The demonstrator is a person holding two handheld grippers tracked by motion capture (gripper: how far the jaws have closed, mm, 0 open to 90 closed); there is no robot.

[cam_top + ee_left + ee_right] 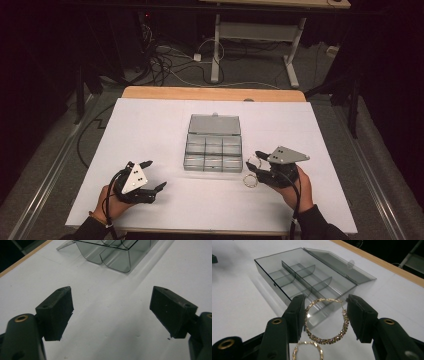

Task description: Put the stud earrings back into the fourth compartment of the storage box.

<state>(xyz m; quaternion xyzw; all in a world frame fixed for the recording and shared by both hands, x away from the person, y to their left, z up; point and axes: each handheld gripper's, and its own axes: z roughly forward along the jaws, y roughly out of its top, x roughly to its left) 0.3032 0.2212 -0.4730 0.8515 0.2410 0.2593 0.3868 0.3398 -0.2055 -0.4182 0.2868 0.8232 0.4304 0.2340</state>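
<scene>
Hoop earring clamped in your right gripper [324, 320], just short of the open organizer box [213, 145].

White table [150, 130] first: the clear compartment box sits centre, lid folded back. Your left gripper [111, 312] idles near-left, jaws wide apart, nothing between them. Right jaws pinch the gold rhinestone hoop [325, 321] across its width, lifted off the table; second hoop [249, 180] lies flat below. Hoop looks light, thin, springy, likely slippery: grip the opposite rims gently, don't crush.
</scene>
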